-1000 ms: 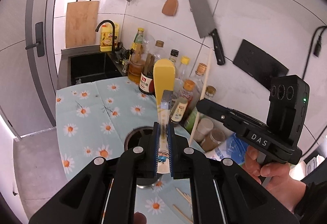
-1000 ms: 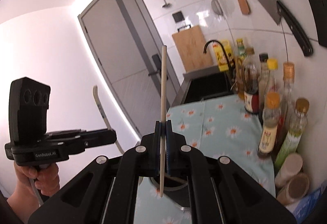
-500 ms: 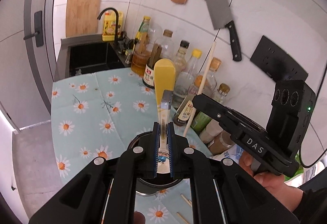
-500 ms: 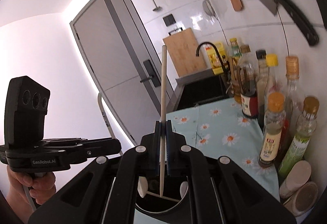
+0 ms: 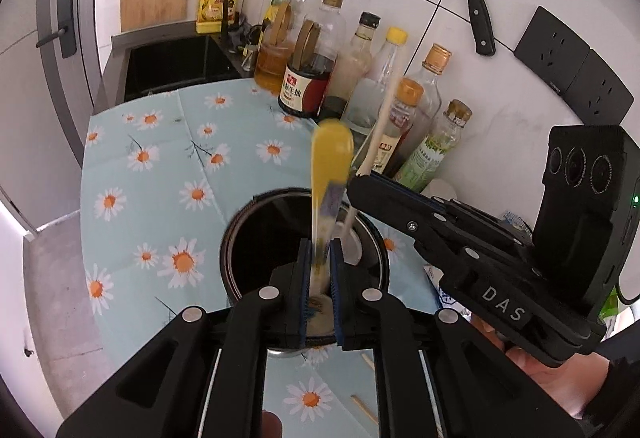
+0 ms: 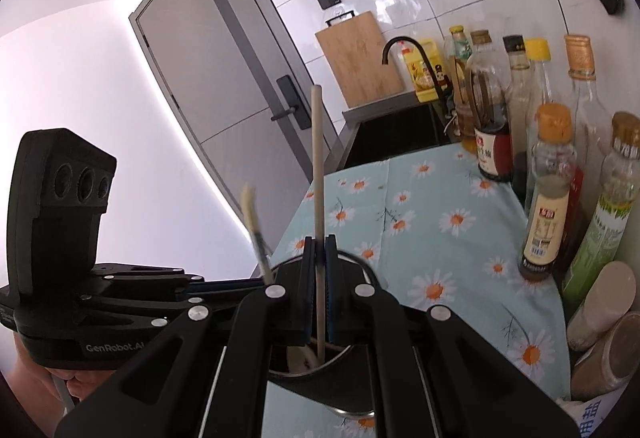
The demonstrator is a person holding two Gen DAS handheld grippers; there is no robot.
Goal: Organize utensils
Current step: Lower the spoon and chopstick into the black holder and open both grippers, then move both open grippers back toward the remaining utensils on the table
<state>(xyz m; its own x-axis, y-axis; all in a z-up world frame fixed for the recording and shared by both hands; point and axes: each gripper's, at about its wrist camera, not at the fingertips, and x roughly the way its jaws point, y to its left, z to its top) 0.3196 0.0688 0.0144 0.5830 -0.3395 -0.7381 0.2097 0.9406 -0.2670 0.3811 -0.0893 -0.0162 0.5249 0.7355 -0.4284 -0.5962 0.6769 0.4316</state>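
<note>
**Two utensils poised over the holder**

Yellow-ended utensil (image 5: 332, 154), blurred, clenched upright in the left claw (image 5: 319, 290), lower end dipping toward the mouth of the dark metal holder (image 5: 240, 238). Alongside, a pale wooden chopstick (image 6: 318, 174) clamped near-vertical in the right claw (image 6: 319, 290), tip already inside the same holder, where some pale utensils lie. Holder standing on the daisy-print table (image 5: 160, 166), with more loose chopsticks (image 5: 364, 410) lying on the cloth near its base.

Likely trouble: two claws crowding one narrow opening, so a knock between them could tip a utensil against the rim or nudge the holder. Releasing too high could let the chopstick bounce out, or the long utensil topple over the edge. Row of sauce bottles (image 5: 404, 126) just beside the holder, within reach of a stray swing.

Both claws angled steeply downward over the holder, right one crossing in from the side, left one squarely above; hands gripping the handles behind.
</note>
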